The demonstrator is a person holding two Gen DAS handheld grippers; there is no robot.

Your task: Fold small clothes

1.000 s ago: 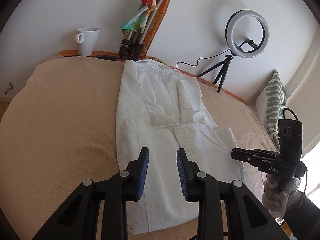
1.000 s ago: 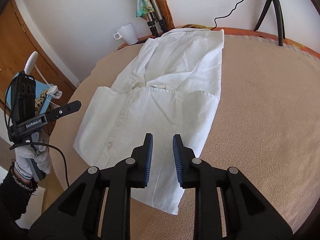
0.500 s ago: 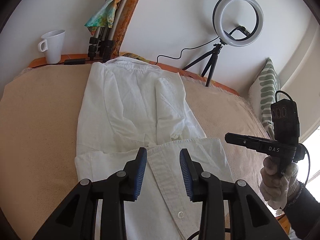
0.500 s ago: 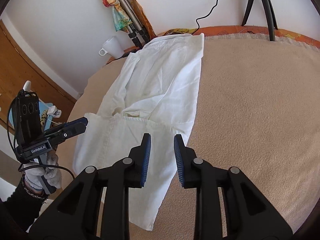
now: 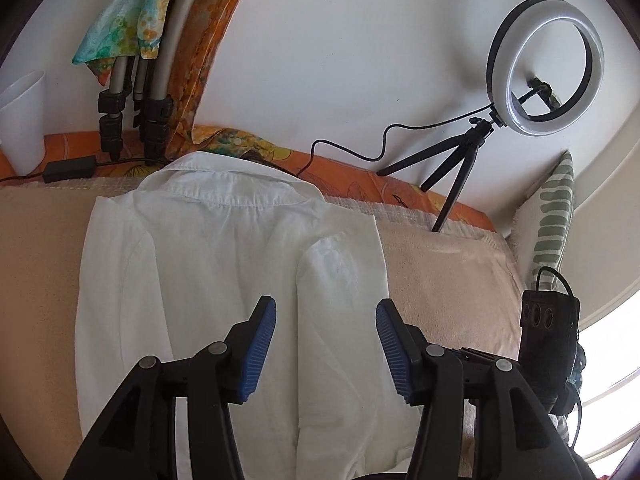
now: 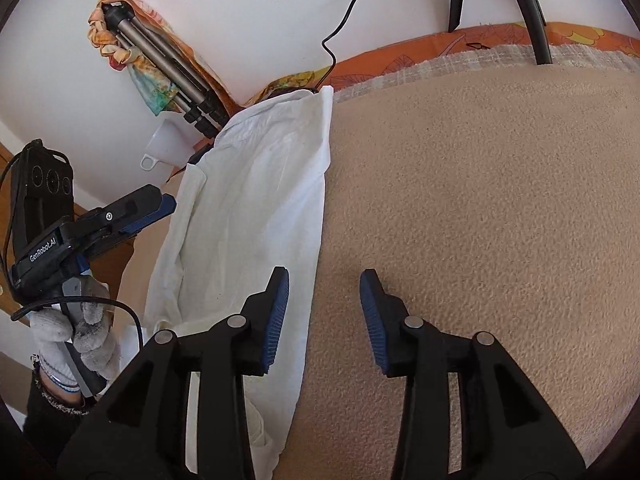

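Observation:
A white collared shirt (image 5: 224,264) lies flat on the beige blanket (image 5: 448,280), collar toward the wall, with a sleeve folded over its right half. My left gripper (image 5: 326,344) hovers above that folded sleeve, its jaws opening with nothing pinched between them. In the right wrist view the same shirt (image 6: 256,216) runs along the left, and my right gripper (image 6: 323,316) hangs over its right edge and the bare blanket (image 6: 480,208), jaws opening and holding nothing. The left gripper (image 6: 160,208) shows there in a gloved hand (image 6: 76,332).
A ring light on a small tripod (image 5: 544,68) stands at the back right, its cable trailing along the wall. A folded tripod draped with a scarf (image 5: 136,60) and a white mug (image 5: 22,120) sit at the back left. A striped cushion (image 5: 554,216) leans at the right.
Both grippers moved forward over the shirt toward the collar end, and both sets of jaws widened. The right gripper drifted to the shirt's right edge.

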